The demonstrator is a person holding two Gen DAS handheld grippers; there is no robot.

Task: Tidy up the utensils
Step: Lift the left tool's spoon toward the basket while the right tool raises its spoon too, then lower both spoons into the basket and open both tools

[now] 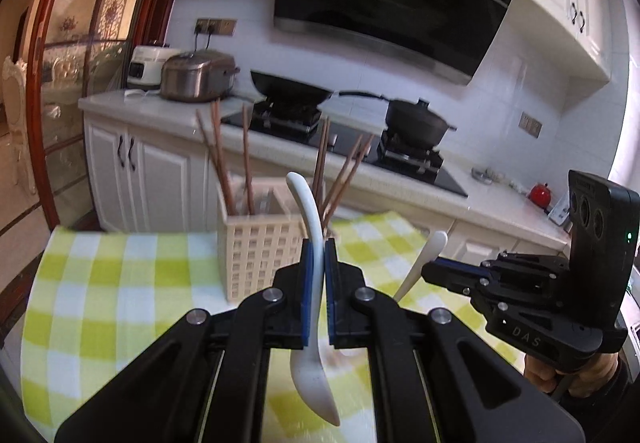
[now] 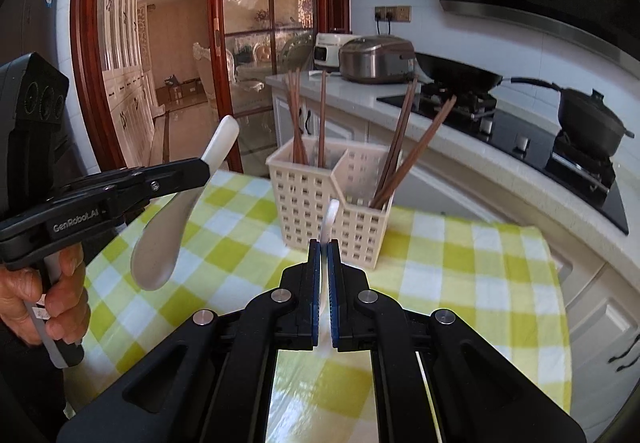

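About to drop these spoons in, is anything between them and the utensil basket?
Nothing visible blocks the way. The left gripper and right gripper each hold a white spoon above the checked cloth; only the chopsticks already crowd the basket.

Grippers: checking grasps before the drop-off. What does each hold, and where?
Left gripper and right gripper each clamp a white ceramic spoon along its handle.

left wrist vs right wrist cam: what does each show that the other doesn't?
Left wrist only: small red pot on the far counter, white upper cabinets.

Right wrist only: the hand holding the left gripper, and its white ceramic spoon seen side-on.

Both: cream slotted plastic utensil basket holding brown wooden chopsticks, green-checked tablecloth, each gripper shut on a white spoon.
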